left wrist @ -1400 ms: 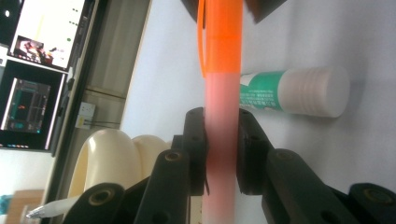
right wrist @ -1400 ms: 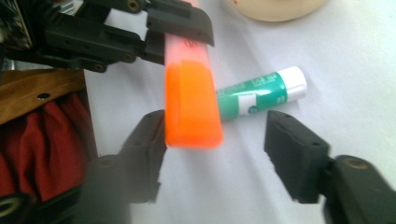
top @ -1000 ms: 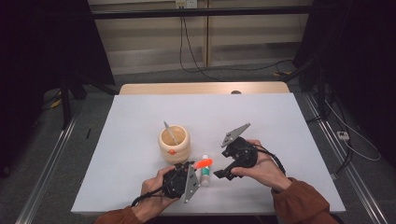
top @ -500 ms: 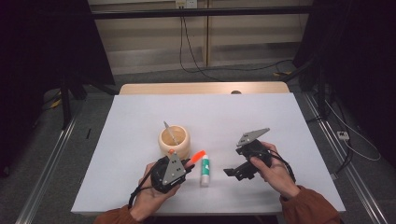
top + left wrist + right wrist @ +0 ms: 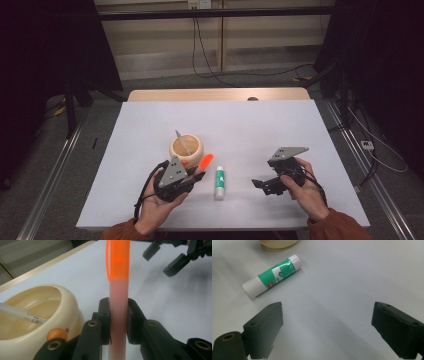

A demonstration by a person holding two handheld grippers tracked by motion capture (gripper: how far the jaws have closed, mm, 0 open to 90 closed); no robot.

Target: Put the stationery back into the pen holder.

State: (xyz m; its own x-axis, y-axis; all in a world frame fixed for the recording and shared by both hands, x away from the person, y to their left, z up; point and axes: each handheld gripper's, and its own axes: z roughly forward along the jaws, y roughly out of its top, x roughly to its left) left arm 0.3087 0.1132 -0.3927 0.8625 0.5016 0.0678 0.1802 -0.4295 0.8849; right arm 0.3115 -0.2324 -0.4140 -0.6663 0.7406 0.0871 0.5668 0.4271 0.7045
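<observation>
An orange marker [image 5: 205, 162] with a bright orange cap [image 5: 119, 277] is clamped by its pale barrel in my left gripper [image 5: 197, 176], which is shut on it just right of the cream bowl [image 5: 186, 146]. The marker points up and to the right. In the left gripper view the bowl [image 5: 37, 315] sits at the left, with a white pen [image 5: 15, 312] leaning inside. A green-and-white glue stick [image 5: 219, 182] lies flat on the table between the hands. My right gripper [image 5: 257, 185] stands open to its right; its jaws have just been opening, with nothing between them [image 5: 327, 332].
The white table [image 5: 250, 125] stretches away beyond the bowl, with a wooden strip at its far edge. In the right gripper view the glue stick [image 5: 273, 275] lies ahead and to the left of the jaws. The right gripper [image 5: 165, 260] shows far off in the left gripper view.
My right gripper has drawn away to the right from the glue stick and marker. My left gripper has shifted left and slightly up with the marker held.
</observation>
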